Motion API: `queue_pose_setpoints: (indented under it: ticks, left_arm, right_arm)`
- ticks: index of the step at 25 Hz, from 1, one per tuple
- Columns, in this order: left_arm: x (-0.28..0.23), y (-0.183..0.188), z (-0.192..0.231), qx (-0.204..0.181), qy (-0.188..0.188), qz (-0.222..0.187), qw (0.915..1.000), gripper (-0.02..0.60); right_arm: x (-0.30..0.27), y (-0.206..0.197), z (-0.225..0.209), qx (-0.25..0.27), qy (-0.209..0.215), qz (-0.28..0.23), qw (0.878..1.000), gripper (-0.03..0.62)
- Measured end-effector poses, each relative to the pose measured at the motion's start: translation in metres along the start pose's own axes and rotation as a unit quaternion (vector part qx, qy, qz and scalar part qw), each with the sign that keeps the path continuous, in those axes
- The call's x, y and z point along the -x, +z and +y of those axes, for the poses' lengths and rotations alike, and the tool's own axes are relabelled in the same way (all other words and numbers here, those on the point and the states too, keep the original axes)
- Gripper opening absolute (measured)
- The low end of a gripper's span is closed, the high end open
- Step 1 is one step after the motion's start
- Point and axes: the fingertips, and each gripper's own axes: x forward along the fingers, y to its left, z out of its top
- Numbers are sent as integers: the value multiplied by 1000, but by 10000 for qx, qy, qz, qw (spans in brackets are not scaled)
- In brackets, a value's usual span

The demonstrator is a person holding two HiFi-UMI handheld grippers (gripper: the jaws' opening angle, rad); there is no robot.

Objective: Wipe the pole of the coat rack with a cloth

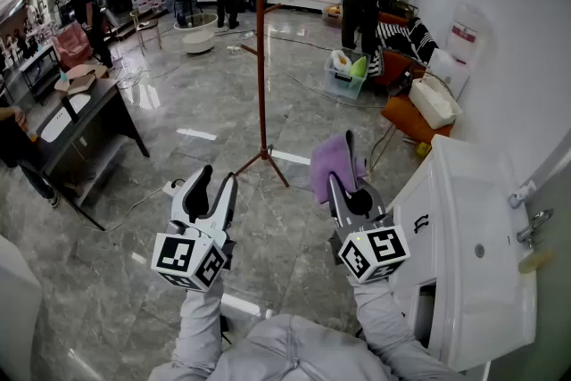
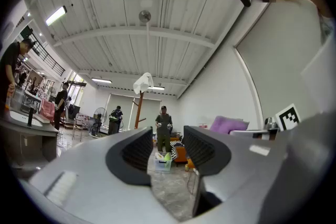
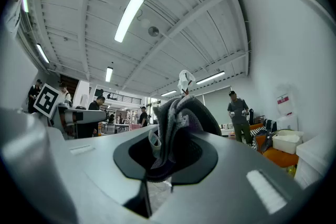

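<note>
Polished grey marble floor [image 1: 134, 299] runs through a big, busy workroom. A few people stand at the far end, and a white washbasin [image 1: 464, 219] sits just off to the right of the right claw [image 1: 346, 158]. That claw is clamped down on a purple cloth [image 1: 326, 165], which bunches up out of the jaws and flops over to their left. In the right gripper view the fabric fills the whole gap between the pads. It looks soft and light, the sort of thing that would wrap round a thin rod easily. I'd say the grip near its middle leaves enough loose fold to do the wiping. The left claw [image 1: 219, 178] is held alongside, its jaws parted with nothing but air between them. Ahead of both claws and well apart from them stands the coat rack [image 1: 264, 154]. Its slim brown pole [image 1: 261, 58] rises from splayed feet, a little left of the cloth and slightly right of the left claw. The rack seems light and tippy to me, so the free claw would do well to steady the pole low down while the cloth slides along it. Cloth and pole are not yet touching.
</note>
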Motion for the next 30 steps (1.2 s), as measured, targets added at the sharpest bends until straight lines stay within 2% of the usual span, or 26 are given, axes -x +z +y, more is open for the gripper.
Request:
queue_pose_setpoints:
  ticks: [14,30]
  left_arm:
    - [-3,-5,11,77,-52,66,9999,196]
    - [-18,-22,57,17,-359,299,9989,196]
  right_arm:
    - [-7,-9,3,-69,-58,33,10000,49]
    - [-32,-20,18,-166,-524,-92,9984,51]
